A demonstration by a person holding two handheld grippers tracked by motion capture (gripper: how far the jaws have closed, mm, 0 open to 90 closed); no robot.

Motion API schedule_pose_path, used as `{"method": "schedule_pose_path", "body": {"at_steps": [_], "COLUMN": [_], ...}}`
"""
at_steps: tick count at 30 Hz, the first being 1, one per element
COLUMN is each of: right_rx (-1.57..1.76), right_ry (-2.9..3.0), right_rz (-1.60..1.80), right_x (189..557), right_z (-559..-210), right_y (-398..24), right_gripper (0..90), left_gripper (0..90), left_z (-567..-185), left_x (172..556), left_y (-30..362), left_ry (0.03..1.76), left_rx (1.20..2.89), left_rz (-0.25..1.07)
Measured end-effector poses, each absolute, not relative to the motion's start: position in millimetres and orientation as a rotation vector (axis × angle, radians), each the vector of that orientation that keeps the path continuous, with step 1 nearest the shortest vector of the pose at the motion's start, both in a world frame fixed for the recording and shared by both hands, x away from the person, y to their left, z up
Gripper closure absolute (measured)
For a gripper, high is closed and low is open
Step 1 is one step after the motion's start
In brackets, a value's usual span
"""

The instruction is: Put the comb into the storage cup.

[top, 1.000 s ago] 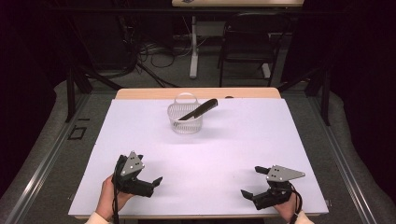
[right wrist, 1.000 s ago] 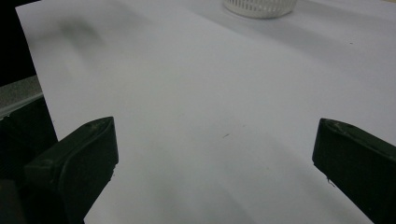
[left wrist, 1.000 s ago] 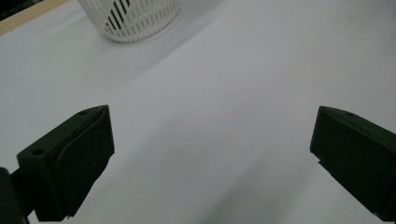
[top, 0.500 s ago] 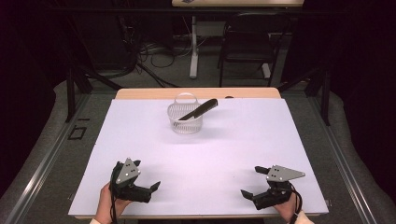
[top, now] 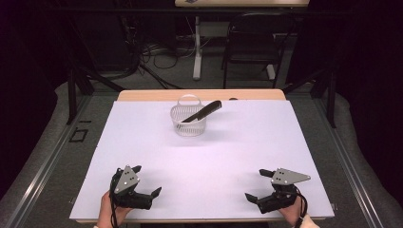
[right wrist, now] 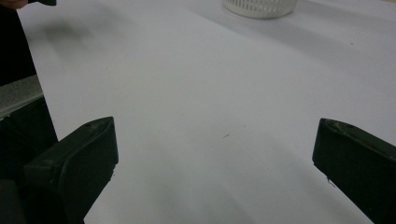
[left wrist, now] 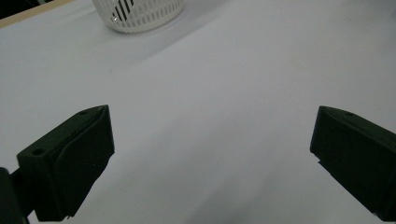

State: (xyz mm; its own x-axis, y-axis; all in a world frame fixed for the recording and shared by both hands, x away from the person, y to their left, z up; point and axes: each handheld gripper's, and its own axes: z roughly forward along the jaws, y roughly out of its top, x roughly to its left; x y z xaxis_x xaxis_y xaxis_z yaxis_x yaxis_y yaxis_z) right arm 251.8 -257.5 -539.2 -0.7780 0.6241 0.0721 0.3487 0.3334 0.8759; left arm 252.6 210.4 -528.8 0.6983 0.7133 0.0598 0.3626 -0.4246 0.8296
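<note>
Black jaws on your left gripper (top: 146, 181) stand spread wide with nothing between them, low over the near left corner of the bench (top: 247, 142). Your right gripper (top: 259, 184) matches it at the near right corner, jaws released and empty too, your hands showing at the bench's front edge. Between the two grippers lies bare white bench surface, and the same bare surface runs from each pair of jaws toward the far side. Well apart from both, near the middle of the far edge, sits a white slotted plastic basket (top: 188, 120) with a hoop handle. A black knife-like tool (top: 203, 111) leans inside it, one end sticking out over the rim to the right. Nothing stands between your jaws and that basket.
</note>
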Motion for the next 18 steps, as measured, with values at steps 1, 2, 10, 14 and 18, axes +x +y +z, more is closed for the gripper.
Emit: {"method": "schedule_pose_path", "body": {"at_steps": [1, 2, 10, 14, 18], "right_rx": [0.874, 0.874, 0.862, 0.862, 0.862], "right_ry": [2.324, 2.325, 2.326, 2.327, 2.329], "right_rz": [1.421, 1.421, 1.425, 1.421, 1.419], "right_x": [251.8, 251.9, 252.0, 251.9, 251.7], "right_z": [-539.3, -539.2, -539.3, -539.0, -538.8], "right_y": [-257.4, -257.5, -257.0, -257.1, -257.5], "right_gripper": [0.0, 0.0, 0.0, 0.0, 0.0], "left_gripper": [0.0, 0.0, 0.0, 0.0, 0.0], "left_z": [-529.4, -529.8, -531.9, -534.1, -534.5], "left_x": [252.7, 252.9, 254.7, 255.5, 255.9], "left_y": [210.6, 211.0, 216.3, 214.7, 214.7], "left_ry": [0.82, 0.819, 0.823, 0.818, 0.814], "left_rx": [2.043, 2.046, 2.03, 2.039, 2.041], "left_rz": [0.518, 0.524, 0.525, 0.51, 0.503]}}
